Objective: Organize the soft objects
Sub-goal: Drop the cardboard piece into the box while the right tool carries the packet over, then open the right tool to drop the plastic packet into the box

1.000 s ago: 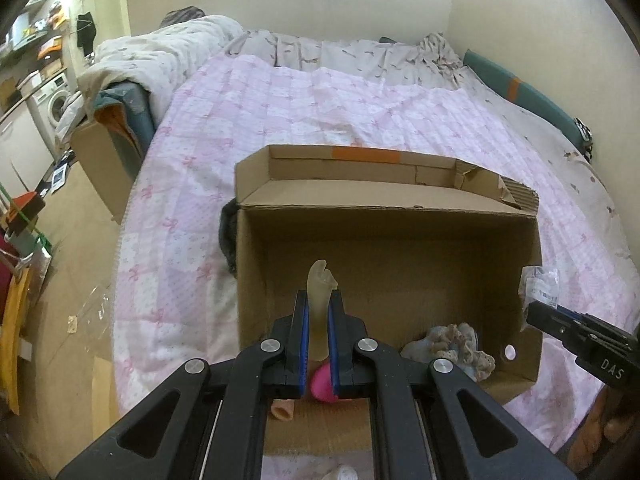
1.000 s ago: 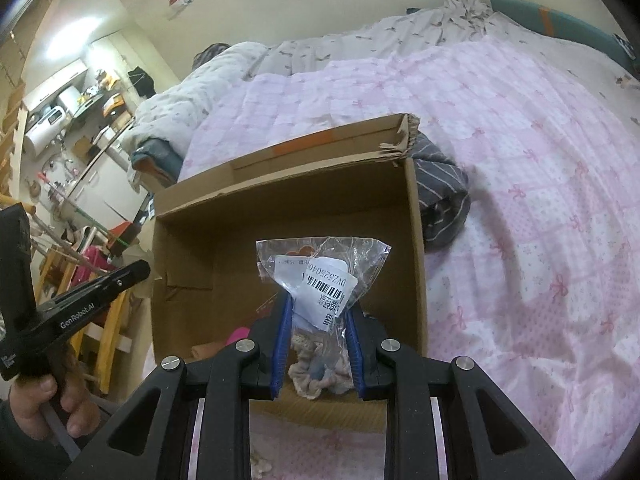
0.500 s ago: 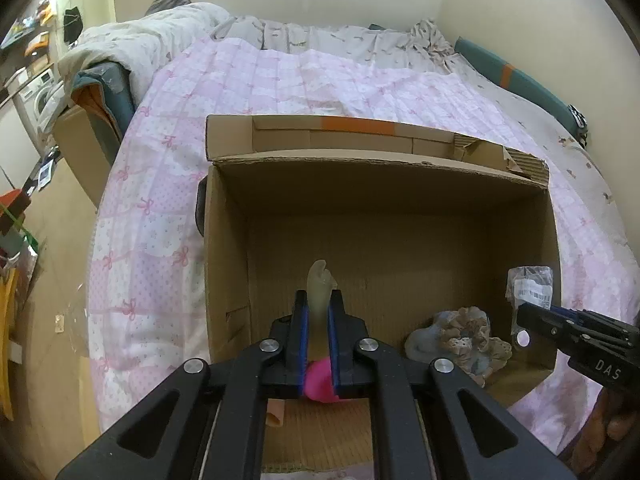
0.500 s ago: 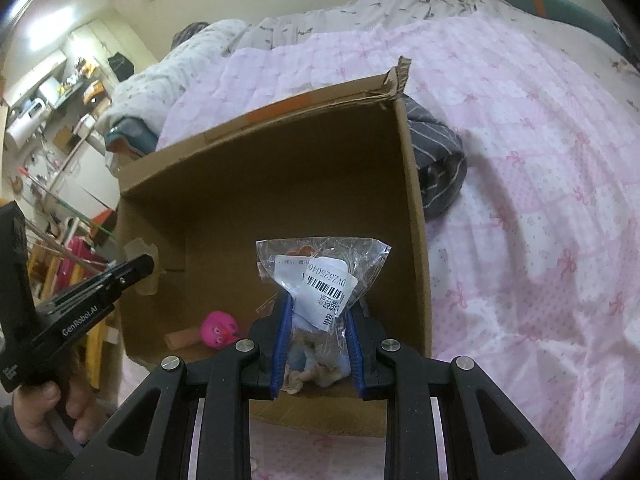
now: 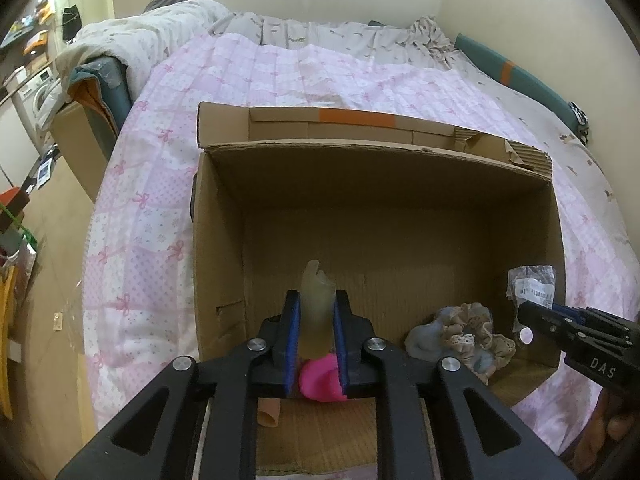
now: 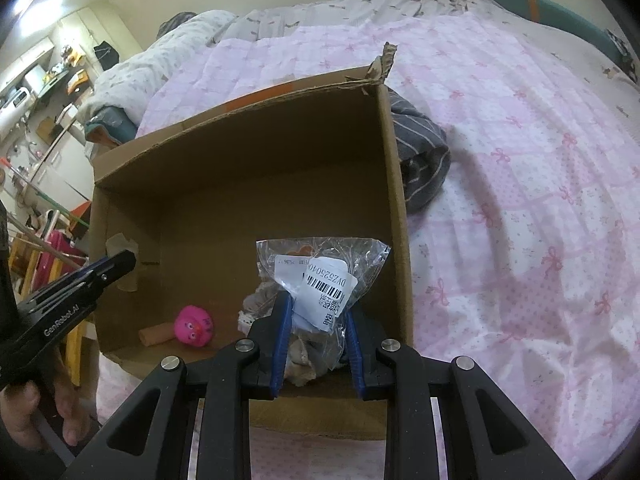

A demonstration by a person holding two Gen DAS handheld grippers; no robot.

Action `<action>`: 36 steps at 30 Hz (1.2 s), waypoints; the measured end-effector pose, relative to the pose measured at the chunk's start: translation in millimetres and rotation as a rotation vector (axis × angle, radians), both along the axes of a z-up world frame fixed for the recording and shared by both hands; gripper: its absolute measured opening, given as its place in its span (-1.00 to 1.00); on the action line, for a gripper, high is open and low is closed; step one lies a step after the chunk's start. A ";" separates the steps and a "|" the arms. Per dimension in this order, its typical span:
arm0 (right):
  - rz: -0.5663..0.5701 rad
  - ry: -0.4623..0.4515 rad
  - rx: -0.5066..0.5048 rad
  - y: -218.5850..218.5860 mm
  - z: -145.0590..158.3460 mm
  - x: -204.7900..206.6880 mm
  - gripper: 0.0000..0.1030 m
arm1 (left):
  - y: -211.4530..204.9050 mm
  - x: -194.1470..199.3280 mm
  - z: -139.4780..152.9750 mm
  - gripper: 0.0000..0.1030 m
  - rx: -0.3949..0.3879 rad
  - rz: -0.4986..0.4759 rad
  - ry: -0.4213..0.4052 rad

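With both loads over the box, left gripper clamped the pale toy at 6 o'clock, right gripper pinched the bag; lowering before release seemed advisable.

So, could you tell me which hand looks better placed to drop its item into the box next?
Probably the left: its tool holds the pale toy well inside the box, while the right tool holds its bag nearer the front edge.
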State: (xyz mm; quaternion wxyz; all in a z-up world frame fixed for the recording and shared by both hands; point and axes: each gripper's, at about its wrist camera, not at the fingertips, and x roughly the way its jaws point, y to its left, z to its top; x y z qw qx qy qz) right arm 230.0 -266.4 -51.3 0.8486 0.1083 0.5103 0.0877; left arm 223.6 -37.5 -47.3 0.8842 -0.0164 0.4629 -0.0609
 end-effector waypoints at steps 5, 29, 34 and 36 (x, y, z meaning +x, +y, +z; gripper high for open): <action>0.010 0.009 -0.024 4.1 -2.1 -0.1 -0.47 | 0.4 -1.7 1.1 -0.66 -0.005 0.005 -0.009; 0.013 0.036 -0.033 3.4 -9.3 2.3 -0.47 | -2.9 -8.8 10.9 0.37 0.017 0.037 -0.054; 0.037 0.013 -0.019 7.6 -5.0 -0.7 -0.46 | -2.0 -10.2 13.3 0.37 0.028 0.042 -0.065; 0.041 -0.004 -0.008 8.4 -1.5 -1.9 -0.46 | -1.7 -10.5 12.9 0.37 0.033 0.039 -0.067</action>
